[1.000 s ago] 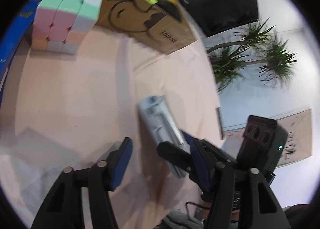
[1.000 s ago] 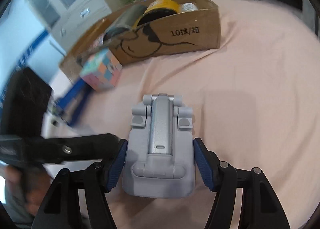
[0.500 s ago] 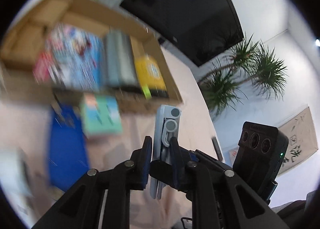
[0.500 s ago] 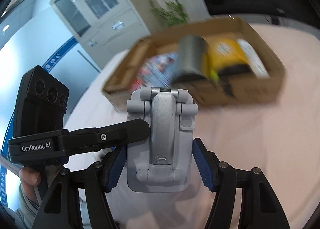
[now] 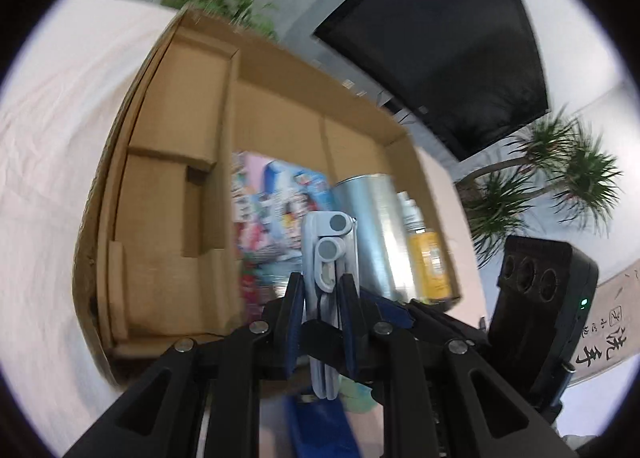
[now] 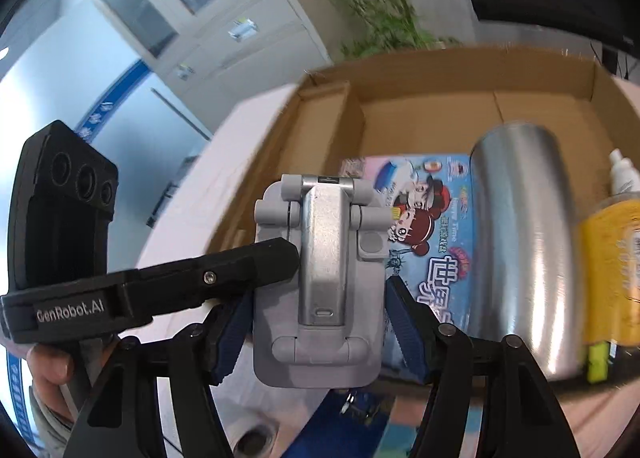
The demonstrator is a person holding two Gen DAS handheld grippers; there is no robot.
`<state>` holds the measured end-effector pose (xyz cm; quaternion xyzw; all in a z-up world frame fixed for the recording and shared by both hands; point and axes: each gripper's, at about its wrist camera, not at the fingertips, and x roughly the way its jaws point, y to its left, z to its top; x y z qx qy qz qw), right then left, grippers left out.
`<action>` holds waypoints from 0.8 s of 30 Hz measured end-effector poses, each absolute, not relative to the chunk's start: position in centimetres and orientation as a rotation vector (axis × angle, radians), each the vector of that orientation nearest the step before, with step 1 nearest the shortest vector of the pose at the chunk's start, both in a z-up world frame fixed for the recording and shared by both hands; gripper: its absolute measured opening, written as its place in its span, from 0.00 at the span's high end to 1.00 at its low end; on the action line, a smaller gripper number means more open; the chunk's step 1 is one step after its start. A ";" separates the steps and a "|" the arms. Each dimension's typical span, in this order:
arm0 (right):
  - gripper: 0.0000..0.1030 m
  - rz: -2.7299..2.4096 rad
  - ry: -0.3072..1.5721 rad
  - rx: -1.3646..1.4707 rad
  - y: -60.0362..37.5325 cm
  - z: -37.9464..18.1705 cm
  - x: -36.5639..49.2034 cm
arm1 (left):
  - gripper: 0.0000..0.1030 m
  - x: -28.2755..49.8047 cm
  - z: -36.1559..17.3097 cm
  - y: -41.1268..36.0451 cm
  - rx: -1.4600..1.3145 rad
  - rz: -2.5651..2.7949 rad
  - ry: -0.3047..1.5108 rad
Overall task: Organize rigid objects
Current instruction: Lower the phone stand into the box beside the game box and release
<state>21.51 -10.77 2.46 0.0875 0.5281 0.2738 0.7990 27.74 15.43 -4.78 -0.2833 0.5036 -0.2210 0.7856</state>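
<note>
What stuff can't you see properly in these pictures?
- Grey folding stand: its back is hidden in the right wrist view; the left wrist view shows only its thin edge.
- Colourful picture box in the cardboard box: blurred in the left wrist view, partly covered by the stand and silver cylinder.
- Yellow bottle: label blurred, cut off at the right wrist view's edge.

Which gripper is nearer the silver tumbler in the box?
Right, probably. Right gripper holds the grey stand beside the silver tumbler; left gripper clamps it from the far side.

Black tool (image 6: 320, 322), blue ribbed pads (image 6: 404, 322)
</note>
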 end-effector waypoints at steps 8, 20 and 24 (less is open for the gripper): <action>0.36 0.568 1.223 0.156 -8.8 0.2 23.0 | 0.83 26.8 -4.7 17.4 -0.591 -0.424 1.066; 0.21 0.591 1.086 0.069 -9.2 2.2 18.6 | 0.17 18.9 0.0 17.6 -0.378 -0.207 0.853; 0.00 0.508 0.848 -0.022 -12.9 4.7 12.1 | 0.15 15.3 -0.1 16.2 -0.357 -0.232 0.815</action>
